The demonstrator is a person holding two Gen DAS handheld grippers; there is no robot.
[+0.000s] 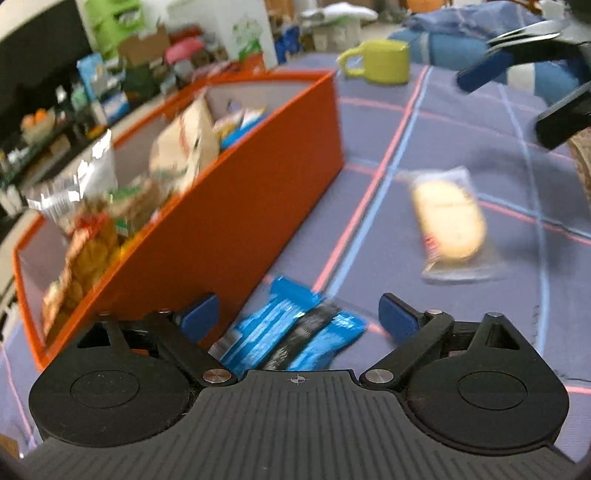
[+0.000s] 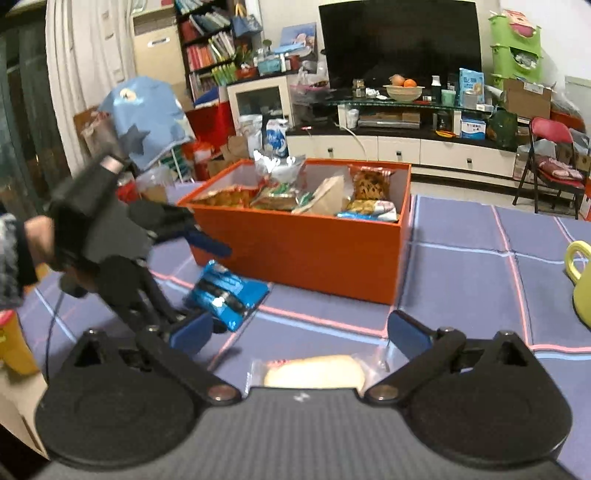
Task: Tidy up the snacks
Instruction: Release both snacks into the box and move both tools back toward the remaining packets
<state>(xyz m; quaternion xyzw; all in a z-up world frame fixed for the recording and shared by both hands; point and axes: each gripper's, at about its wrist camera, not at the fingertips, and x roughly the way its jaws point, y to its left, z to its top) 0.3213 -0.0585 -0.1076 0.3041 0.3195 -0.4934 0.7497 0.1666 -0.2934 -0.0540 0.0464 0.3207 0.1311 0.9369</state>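
An orange box [image 1: 236, 221] [image 2: 314, 251] on the purple table holds several snack packs. A blue snack packet [image 1: 295, 328] [image 2: 229, 291] lies on the cloth beside the box. My left gripper [image 1: 299, 317] is open, its blue fingers either side of that packet; it also shows in the right wrist view [image 2: 207, 280]. A clear-wrapped pale bun [image 1: 450, 218] [image 2: 314, 371] lies on the cloth. My right gripper [image 2: 299, 332] is open just above the bun; it shows at the top right of the left wrist view [image 1: 517, 99].
A yellow-green mug [image 1: 380, 61] [image 2: 580, 280] stands on the table beyond the box. A blue folded cloth [image 1: 480, 33] lies behind it. A TV stand [image 2: 406, 144] and red folding chair [image 2: 550, 158] stand past the table edge.
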